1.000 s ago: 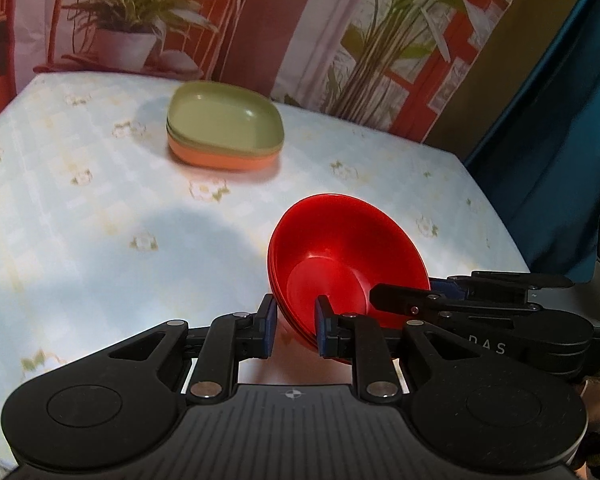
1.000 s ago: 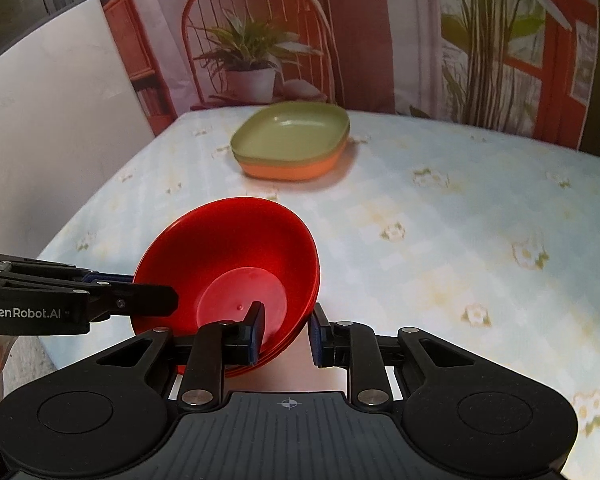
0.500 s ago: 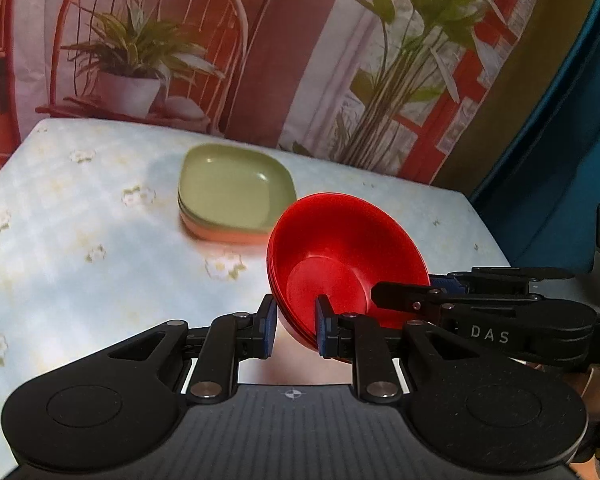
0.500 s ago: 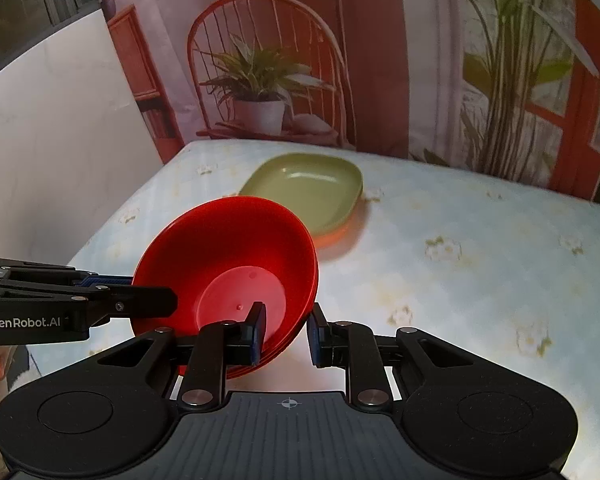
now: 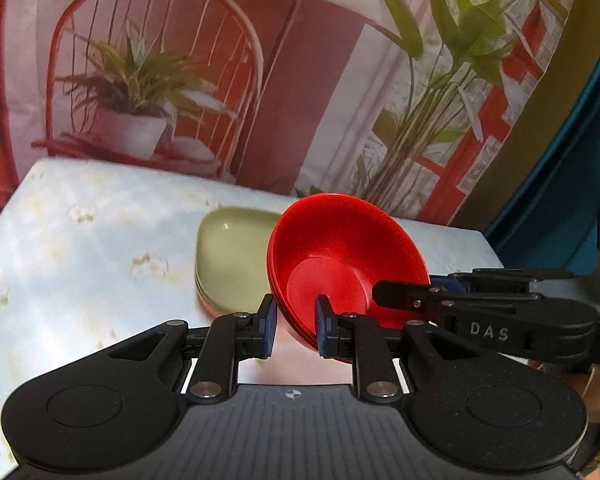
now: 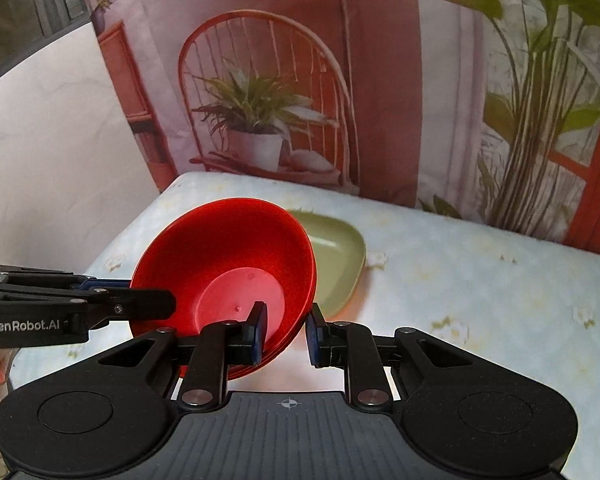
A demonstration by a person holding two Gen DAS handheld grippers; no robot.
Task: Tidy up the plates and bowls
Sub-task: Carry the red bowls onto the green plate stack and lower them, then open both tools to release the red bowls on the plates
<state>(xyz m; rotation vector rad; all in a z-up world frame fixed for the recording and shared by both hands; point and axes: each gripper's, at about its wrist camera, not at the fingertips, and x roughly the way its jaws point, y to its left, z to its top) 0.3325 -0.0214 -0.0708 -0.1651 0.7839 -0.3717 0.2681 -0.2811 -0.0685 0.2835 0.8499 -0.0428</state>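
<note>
A stack of red bowls (image 5: 340,256) is held in the air between both grippers, tilted. My left gripper (image 5: 293,328) is shut on the stack's left rim. My right gripper (image 6: 285,330) is shut on its right rim, and the stack shows in the right wrist view (image 6: 227,264) too. Each gripper's fingers (image 5: 412,300) reach into the other's view. A stack of green plates (image 5: 227,256) over an orange one lies on the table behind the bowls, partly hidden by them; it also shows in the right wrist view (image 6: 336,256).
The table (image 5: 79,248) has a pale blue flowered cloth. A printed backdrop (image 6: 259,120) with a chair and plants hangs behind the far edge. A white wall (image 6: 51,160) is at the left and a blue curtain (image 5: 572,160) at the right.
Both grippers have lifted the red bowls and carried them toward the green plates, which now sit right behind the bowls. The grip has not changed.
</note>
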